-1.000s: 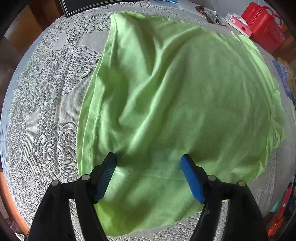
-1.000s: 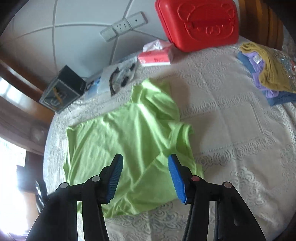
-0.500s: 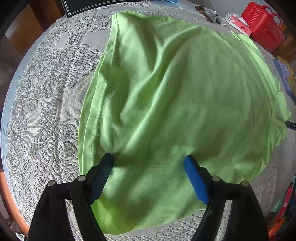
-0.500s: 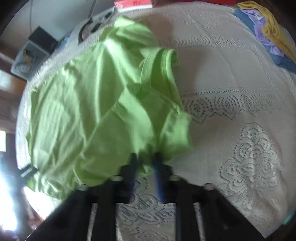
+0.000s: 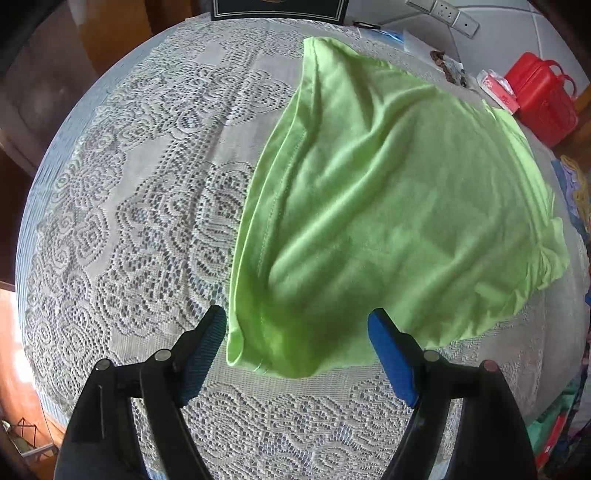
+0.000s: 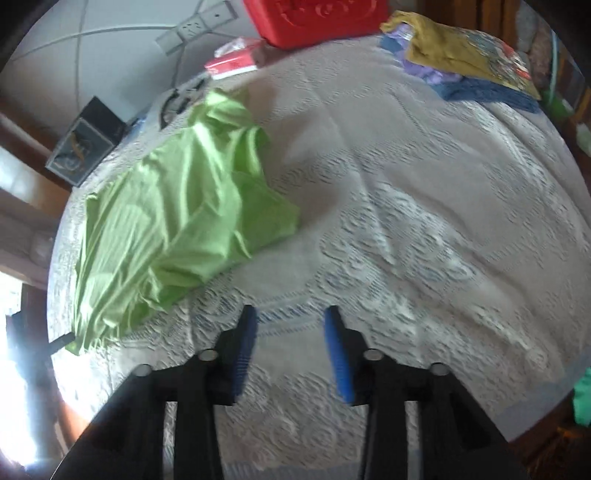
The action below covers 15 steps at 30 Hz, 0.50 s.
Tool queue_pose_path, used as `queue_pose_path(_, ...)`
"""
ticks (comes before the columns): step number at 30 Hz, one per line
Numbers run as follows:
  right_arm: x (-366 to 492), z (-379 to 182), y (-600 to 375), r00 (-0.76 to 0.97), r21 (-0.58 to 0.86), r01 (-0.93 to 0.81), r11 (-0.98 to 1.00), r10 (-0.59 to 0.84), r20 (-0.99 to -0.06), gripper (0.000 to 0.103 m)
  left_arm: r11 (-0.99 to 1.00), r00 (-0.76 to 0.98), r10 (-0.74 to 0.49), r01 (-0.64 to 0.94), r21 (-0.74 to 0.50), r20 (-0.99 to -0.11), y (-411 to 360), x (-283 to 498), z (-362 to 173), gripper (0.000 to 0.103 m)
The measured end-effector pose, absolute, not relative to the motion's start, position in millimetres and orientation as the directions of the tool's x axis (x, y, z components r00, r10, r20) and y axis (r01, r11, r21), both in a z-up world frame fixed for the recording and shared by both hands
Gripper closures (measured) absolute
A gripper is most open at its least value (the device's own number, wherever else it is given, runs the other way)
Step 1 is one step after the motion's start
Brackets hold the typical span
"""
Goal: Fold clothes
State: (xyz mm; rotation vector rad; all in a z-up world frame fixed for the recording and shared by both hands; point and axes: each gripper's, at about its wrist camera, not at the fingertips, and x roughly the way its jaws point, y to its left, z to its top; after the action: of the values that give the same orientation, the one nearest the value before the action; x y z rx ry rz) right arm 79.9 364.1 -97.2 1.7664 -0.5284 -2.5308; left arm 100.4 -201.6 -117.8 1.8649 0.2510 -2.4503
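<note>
**Q:** What does the setting look like?

**A:** White lace cloth [image 5: 140, 206] covers the whole surface. In the left wrist view, open lace fills the left half of the frame, and a lime-green T-shirt [image 5: 388, 206] spreads across the centre and right, wrinkled, with its stitched hem running down the middle of the picture. A red plastic case [image 5: 543, 99] sits at the upper right, with a tissue pack [image 5: 496, 90] just beside it.

**Q:** And the left claw?

**A:** The left claw [image 5: 297, 347] shows at the bottom centre, its blue pads spread wide. The shirt's near corner lies between them, not pinched.

**Q:** What about the right wrist view?

**A:** It is somewhat blurred. A dark box [image 6: 83, 147] stands at the upper left. The green T-shirt [image 6: 177, 221] lies bunched in the left half. The red case [image 6: 317, 18] is at the top centre, and a pile of folded clothes [image 6: 458, 62] in mustard, lilac and blue rests at the upper right.

**Q:** And the right claw?

**A:** The right claw [image 6: 290, 339] is at the bottom centre, partly parted, holding nothing, over bare lace to the right of the shirt.
</note>
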Motion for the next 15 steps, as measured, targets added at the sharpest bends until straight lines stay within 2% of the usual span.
queue_pose_path(5, 25.0, -139.6, 318.2, -0.309, 0.228, -0.039, -0.973, -0.205, -0.929, 0.043, -0.99, -0.247, -0.02, 0.139, -0.015, -0.969, -192.0, 108.9, -131.7, 0.024)
queue_pose_path(6, 17.2, -145.3, 309.3, -0.308, 0.207, -0.006, -0.978, -0.195, -0.931, 0.053, -0.991, -0.24, -0.026, 0.137, -0.008, -0.97, -188.6, 108.1, -134.8, 0.026)
queue_pose_path(7, 10.2, -149.6, 300.7, -0.295, 0.203, 0.026, -0.979, -0.201, -0.934, 0.092, -0.99, -0.239, -0.021, 0.142, -0.013, -0.971, -187.7, 107.7, -131.0, 0.033)
queue_pose_path(8, 5.8, -150.7, 293.3, -0.279, 0.201, 0.049, -0.978, -0.207, -0.938, 0.094, -0.989, -0.238, -0.017, 0.147, -0.019, -0.971, -186.8, 107.3, -127.3, 0.044)
queue_pose_path(9, 7.1, -145.9, 288.6, -0.27, 0.195, 0.065, -0.979, -0.206, -0.941, 0.095, -0.989, -0.232, -0.012, 0.143, -0.022, -0.973, -186.0, 106.9, -123.3, 0.062)
queue_pose_path(10, 10.7, -138.9, 285.1, -0.264, 0.189, 0.081, -0.979, -0.204, -0.943, 0.095, -0.989, -0.228, -0.009, 0.144, -0.025, -0.974, -187.3, 107.4, -121.1, 0.068)
queue_pose_path(12, 28.4, -117.0, 293.4, -0.265, 0.193, 0.081, -0.978, -0.208, -0.942, 0.096, -0.989, -0.219, -0.003, 0.146, -0.03, -0.976, -189.9, 108.3, -116.9, 0.071)
queue_pose_path(13, 41.3, -107.6, 304.8, -0.25, 0.191, 0.056, -0.98, -0.199, -0.948, 0.102, -0.989, -0.215, 0.0, 0.147, -0.033, -0.977, -191.2, 108.8, -114.7, 0.071)
queue_pose_path(15, 69.1, -94.4, 331.8, -0.197, 0.183, -0.007, -0.983, -0.178, -0.964, 0.102, -0.988, -0.21, 0.012, 0.148, -0.043, -0.978, -194.4, 107.9, -111.0, 0.071)
